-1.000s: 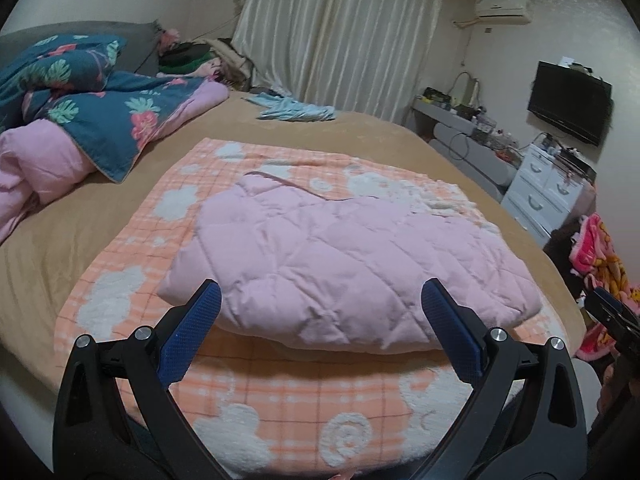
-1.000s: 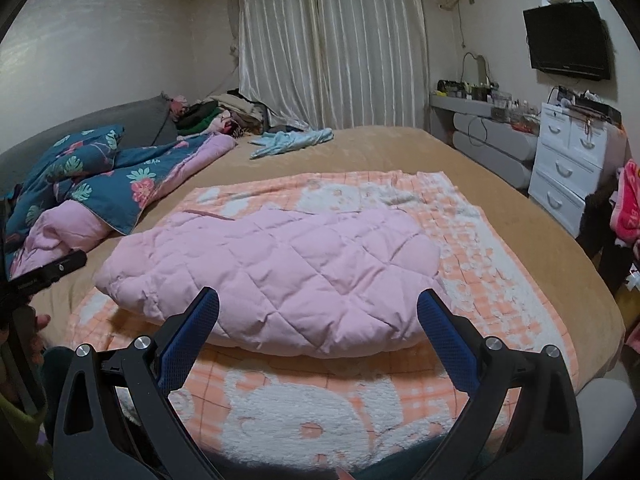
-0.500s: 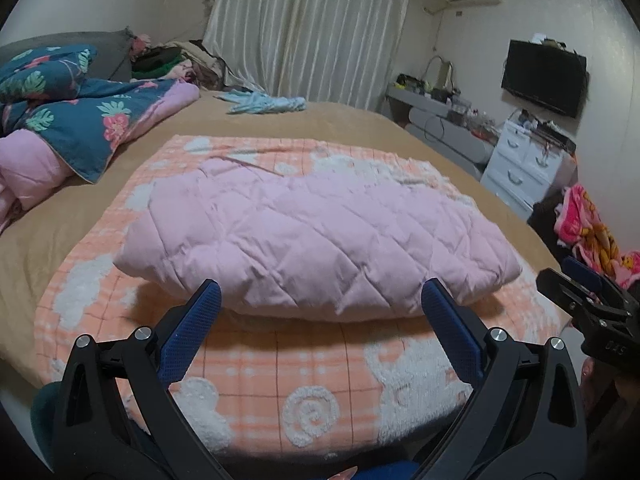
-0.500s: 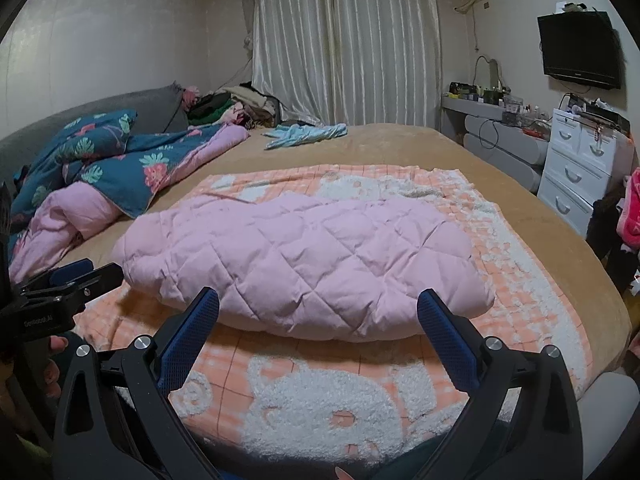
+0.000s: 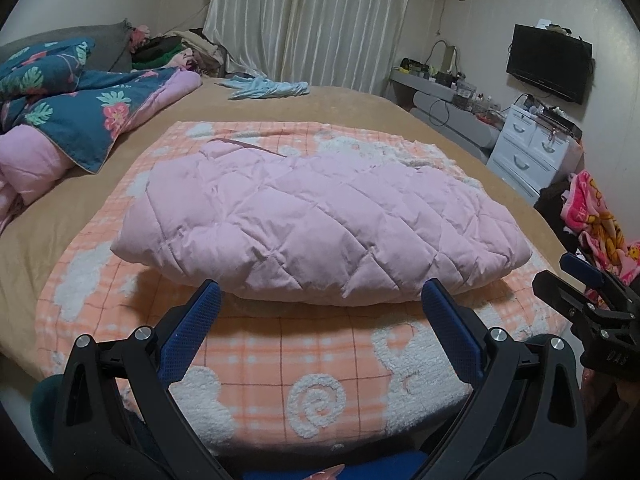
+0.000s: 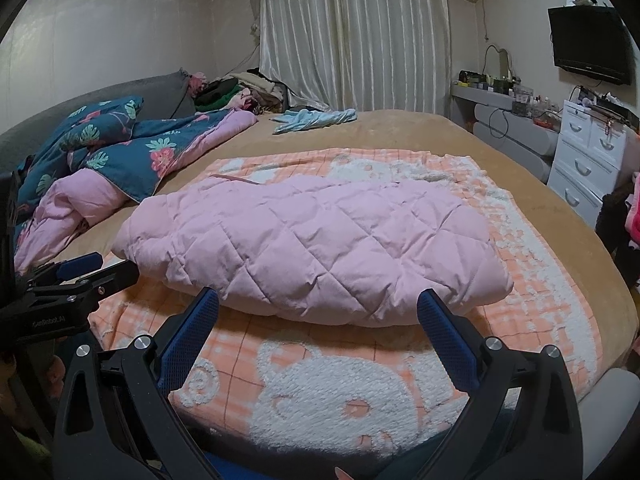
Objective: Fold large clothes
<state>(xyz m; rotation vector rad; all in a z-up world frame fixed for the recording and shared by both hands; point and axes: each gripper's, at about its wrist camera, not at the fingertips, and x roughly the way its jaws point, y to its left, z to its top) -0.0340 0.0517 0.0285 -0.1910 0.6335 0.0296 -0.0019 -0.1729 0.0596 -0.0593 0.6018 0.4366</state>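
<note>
Two grippers are up at the near edge of the bed, and neither of yours holds anything. Your left gripper (image 5: 320, 306) has its blue pads spread wide, hanging just short of the folded pink quilted jacket (image 5: 320, 220), not touching it. Your right gripper (image 6: 318, 314) has its fingers equally far apart and empty, aimed at the same near hem. Each tool shows in the other's camera: from the right wrist view your left one sits low at the left margin, and from the left wrist view your right one pokes in at the right margin. That jacket lies as a puffy folded bundle in the middle of the orange checked blanket (image 5: 256, 356) with its white fluffy figures, long side facing you, a dark trim line showing at its far edge. Beneath the blanket runs the tan bedspread (image 6: 400, 132). Off to your left a teal floral duvet (image 5: 80, 116) with pink lining is heaped on the bed, and a light blue garment (image 6: 316, 118) lies crumpled near the far side. White drawers (image 6: 588, 156) stand at the right, beneath a wall-mounted television (image 5: 548, 62).
</note>
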